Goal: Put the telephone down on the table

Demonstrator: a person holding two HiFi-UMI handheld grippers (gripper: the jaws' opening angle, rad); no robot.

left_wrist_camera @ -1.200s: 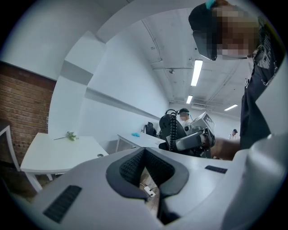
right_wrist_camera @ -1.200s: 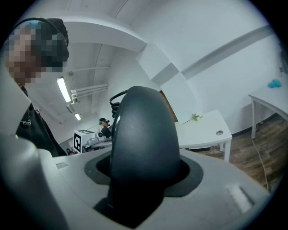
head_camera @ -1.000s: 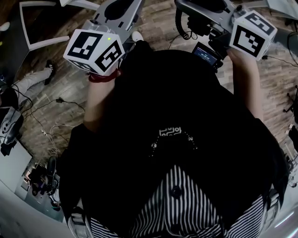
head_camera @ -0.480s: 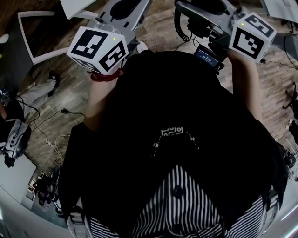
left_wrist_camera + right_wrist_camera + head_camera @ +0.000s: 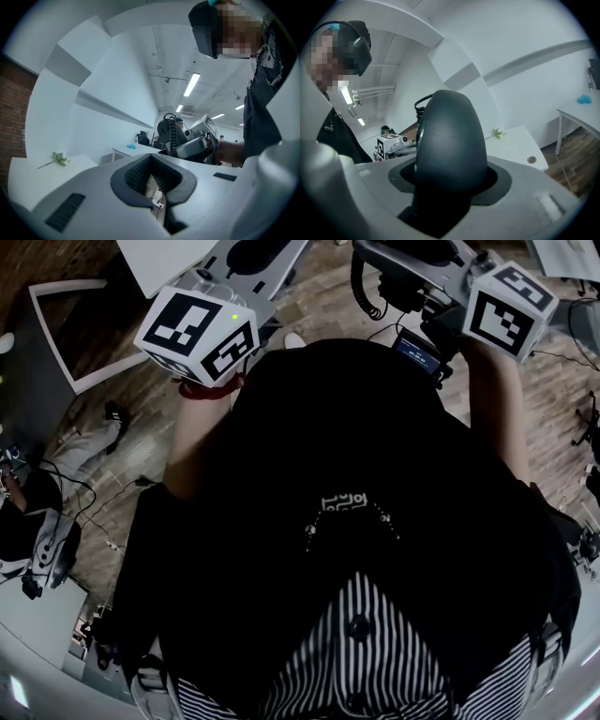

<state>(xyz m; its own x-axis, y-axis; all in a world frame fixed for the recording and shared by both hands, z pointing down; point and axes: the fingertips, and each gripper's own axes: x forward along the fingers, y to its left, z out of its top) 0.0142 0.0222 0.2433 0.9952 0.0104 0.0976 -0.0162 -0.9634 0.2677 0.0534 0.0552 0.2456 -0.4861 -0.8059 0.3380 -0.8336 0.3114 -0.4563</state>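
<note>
1. The person stands with both arms raised in front of a black shirt (image 5: 328, 446). Each hand holds a grey two-jaw tool over a brown wooden plank floor (image 5: 131, 427).
2. The right gripper (image 5: 450, 177) is clamped on a dark, smooth, rounded plastic telephone handset (image 5: 447, 133). The handset's bulging end fills the space between the jaws and rises well past them.
3. A black coiled cord (image 5: 360, 285) loops from the telephone handset, just beside the right gripper in the head view.
4. The telephone handset is up in the air in front of the person's chest, held by the right-hand tool alone and touching no surface.
5. The left gripper (image 5: 151, 177) is clenched on nothing. Its ribbed dark pads (image 5: 136, 173) meet at the far tips, and a thin slit behind them shows a strip of the floor.
6. A flat white table (image 5: 520, 150) lies beyond the handset in the right gripper view, well apart from it.
7. A small green sprig (image 5: 497, 133) with pale blossom lies on that table top.
8. The two grippers are held side by side and apart, the left one nearer the table corner that shows in the head view.
9. A small blue-lit screen (image 5: 412, 346) sits on the right gripper's near side, just above the black shirt.
</note>
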